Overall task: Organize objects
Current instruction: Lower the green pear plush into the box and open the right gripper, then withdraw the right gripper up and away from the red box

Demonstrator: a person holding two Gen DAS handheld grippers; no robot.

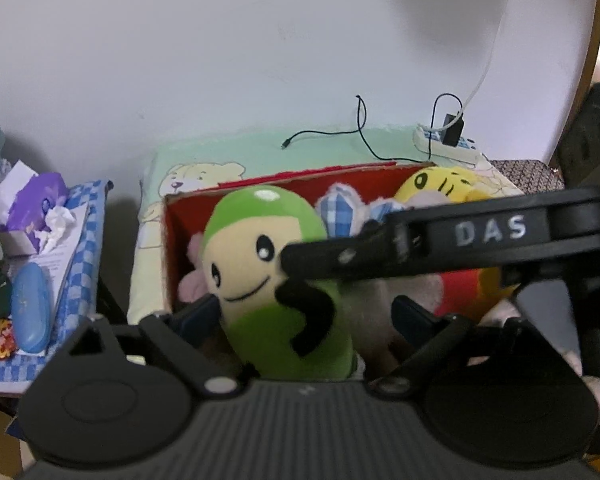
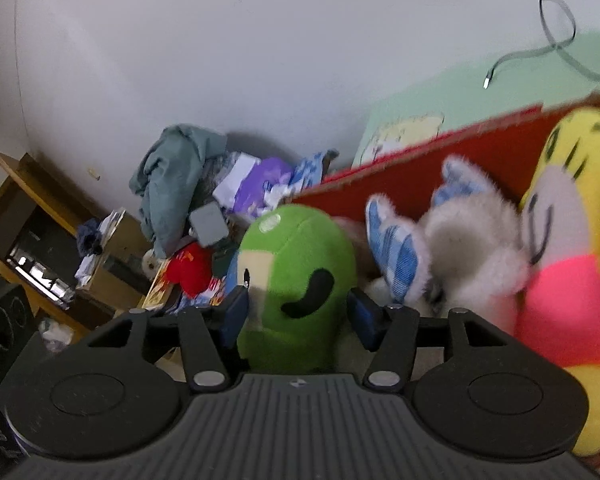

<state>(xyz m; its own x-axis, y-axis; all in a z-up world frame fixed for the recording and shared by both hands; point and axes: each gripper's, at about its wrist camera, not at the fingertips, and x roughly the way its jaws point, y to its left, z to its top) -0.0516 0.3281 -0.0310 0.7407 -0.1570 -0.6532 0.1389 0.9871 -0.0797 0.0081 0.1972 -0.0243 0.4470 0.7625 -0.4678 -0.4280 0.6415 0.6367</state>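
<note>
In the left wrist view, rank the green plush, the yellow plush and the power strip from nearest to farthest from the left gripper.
1. Green plush: between the left gripper fingers, in the red box.
2. Yellow plush: right, deeper in the box.
3. Power strip: far right, by the wall.
</note>
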